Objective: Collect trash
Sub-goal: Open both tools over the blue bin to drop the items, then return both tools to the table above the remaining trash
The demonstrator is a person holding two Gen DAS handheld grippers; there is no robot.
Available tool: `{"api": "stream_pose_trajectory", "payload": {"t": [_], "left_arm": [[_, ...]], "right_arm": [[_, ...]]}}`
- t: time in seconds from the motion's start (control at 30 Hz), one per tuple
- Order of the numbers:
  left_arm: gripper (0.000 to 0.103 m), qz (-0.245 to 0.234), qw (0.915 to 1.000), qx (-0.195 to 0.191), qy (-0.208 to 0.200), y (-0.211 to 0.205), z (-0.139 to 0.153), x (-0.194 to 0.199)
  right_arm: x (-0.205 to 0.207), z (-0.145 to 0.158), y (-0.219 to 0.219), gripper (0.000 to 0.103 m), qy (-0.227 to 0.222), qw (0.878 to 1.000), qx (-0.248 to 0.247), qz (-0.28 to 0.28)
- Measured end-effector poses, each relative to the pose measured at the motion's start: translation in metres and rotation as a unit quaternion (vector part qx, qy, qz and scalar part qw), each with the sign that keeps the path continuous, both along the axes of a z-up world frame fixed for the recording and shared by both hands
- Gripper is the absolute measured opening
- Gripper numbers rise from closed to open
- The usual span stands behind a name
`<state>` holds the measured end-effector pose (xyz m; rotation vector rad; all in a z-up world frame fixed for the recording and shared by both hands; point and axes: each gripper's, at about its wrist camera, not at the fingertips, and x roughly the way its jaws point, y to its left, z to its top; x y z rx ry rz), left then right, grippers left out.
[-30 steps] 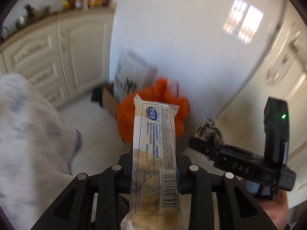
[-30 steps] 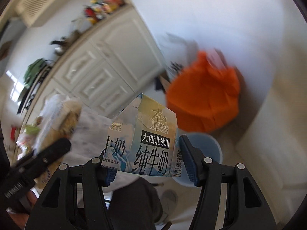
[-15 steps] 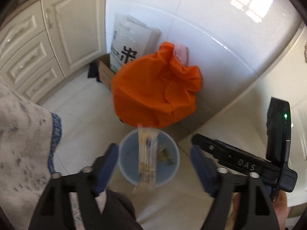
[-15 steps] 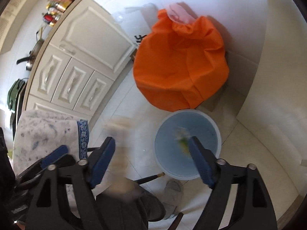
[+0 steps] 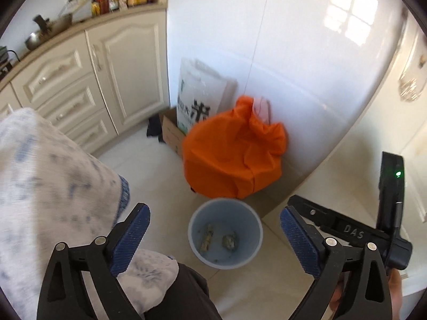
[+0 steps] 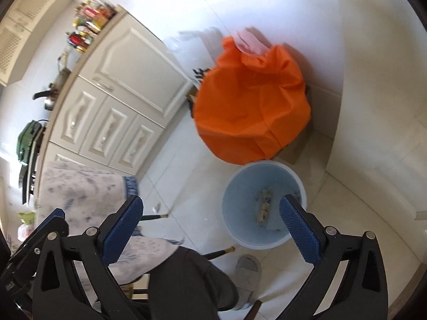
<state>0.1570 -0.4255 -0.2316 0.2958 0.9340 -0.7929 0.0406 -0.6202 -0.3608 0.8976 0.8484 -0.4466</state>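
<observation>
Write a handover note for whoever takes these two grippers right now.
Left gripper: jaws opening wide, nothing between them.
Right gripper: jaws opening wide, nothing between them.
Both hang above the blue bin on the floor in front of the orange bag.
Done: a snack wrapper and a second, crumpled piece lie at the bottom of the bin.
Left: some small scraps lie on the tiles near the cloth-covered table. Look around for more trash, since these views show only this corner.
</observation>
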Motion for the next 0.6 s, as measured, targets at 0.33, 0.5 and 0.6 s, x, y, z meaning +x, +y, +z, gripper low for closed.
{"api": "stream_pose_trajectory", "payload": {"t": [0.33,0.5,0.6], "left_arm": [[0.102,0.051,0.9918,-0.090,-0.074,0.118,0.091,-0.039],[0.102,0.101,0.9809,-0.117,-0.118,0.201,0.121,-0.056],[0.102,0.135,0.9718,-0.125,-0.147,0.247,0.132,-0.069]], "right_arm": [[0.026,0.111,0.077,0.103,-0.064,0.993,-0.088,0.048],[0.046,0.169,0.135,0.103,-0.095,0.981,-0.145,0.092],[0.060,0.197,0.174,0.103,-0.111,0.970,-0.180,0.121]]}}
